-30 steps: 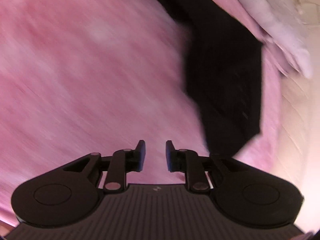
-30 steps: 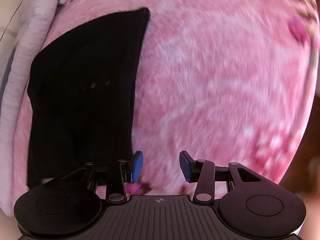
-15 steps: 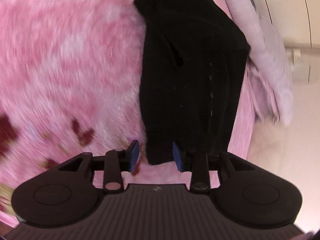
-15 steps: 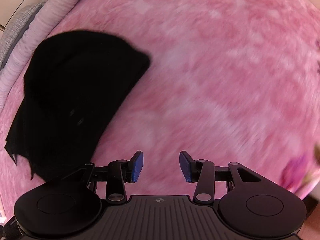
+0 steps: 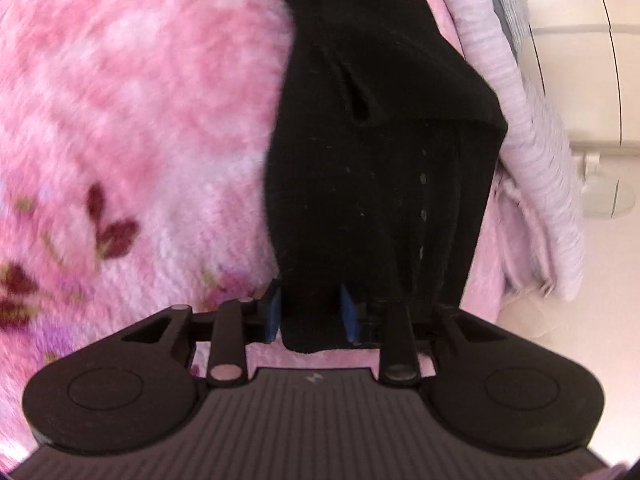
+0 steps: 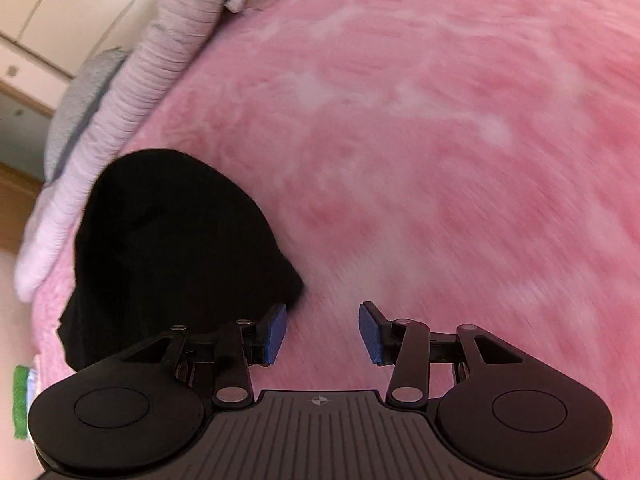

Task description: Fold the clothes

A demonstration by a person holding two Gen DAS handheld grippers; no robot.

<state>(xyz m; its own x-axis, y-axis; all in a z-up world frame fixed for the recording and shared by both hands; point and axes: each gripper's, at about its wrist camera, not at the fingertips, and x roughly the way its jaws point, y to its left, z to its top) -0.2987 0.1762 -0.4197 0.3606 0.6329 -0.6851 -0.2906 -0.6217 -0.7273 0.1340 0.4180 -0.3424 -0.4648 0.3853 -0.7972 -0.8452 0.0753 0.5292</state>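
A black ribbed garment (image 5: 380, 152) lies folded lengthwise on a pink fluffy blanket (image 5: 140, 120). My left gripper (image 5: 311, 314) is open with its blue pads either side of the garment's near corner, which lies between the jaws. In the right wrist view the same black garment (image 6: 176, 248) sits bunched at the left. My right gripper (image 6: 323, 334) is open and empty, just right of the garment's edge, over the pink blanket (image 6: 440, 160).
A pale lilac ribbed blanket (image 5: 532, 148) and a grey pillow (image 6: 84, 100) lie along the bed's edge past the garment. Beyond them are cream cupboard doors (image 6: 48, 20). A green-and-white item (image 6: 20, 404) shows at the far left.
My left gripper has moved up to the garment's near end, so the corner now sits between its open jaws. My right gripper has swung along the garment to its far end.
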